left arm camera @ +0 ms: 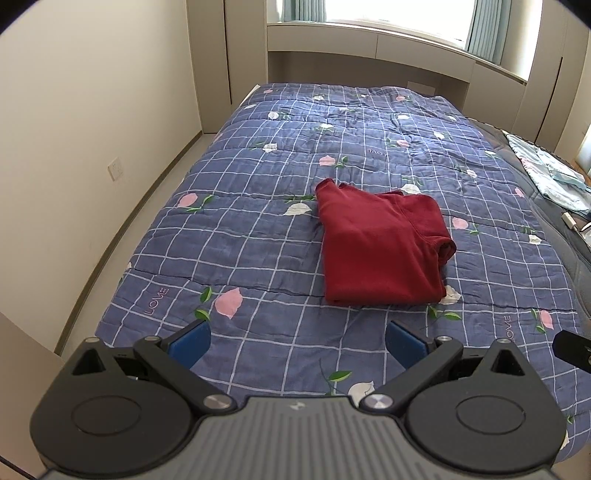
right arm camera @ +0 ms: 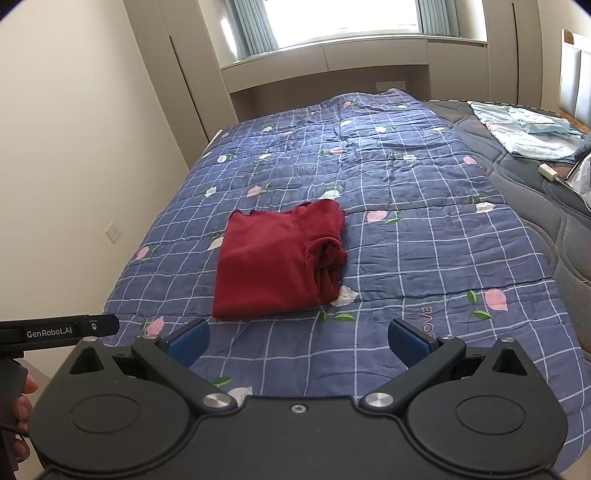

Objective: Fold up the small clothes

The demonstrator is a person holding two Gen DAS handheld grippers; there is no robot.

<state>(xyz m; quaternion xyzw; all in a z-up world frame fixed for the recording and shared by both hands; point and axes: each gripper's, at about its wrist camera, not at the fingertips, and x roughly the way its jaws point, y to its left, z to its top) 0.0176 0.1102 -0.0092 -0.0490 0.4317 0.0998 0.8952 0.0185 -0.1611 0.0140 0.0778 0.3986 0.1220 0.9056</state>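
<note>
My left hand-held gripper [left arm camera: 297, 341] and right hand-held gripper [right arm camera: 298, 341] both hang released over the near edge of the quilt [left arm camera: 258, 229], jaws spread, grasping nothing. The red shirt [left arm camera: 380, 247] lies folded mid-bed, just beyond both, untouched.

Cream walls [left arm camera: 74, 110], bright window [left arm camera: 388, 14] with blue-grey curtains [right arm camera: 255, 26], built-in cabinets [left arm camera: 369, 51] beneath. Bed under blue checked floral quilt [left arm camera: 258, 221]; wall socket [left arm camera: 116, 168] at left.

Folded garment [left arm camera: 380, 243] mid-quilt [left arm camera: 240, 229]; pillow [right arm camera: 524, 129] far right
</note>
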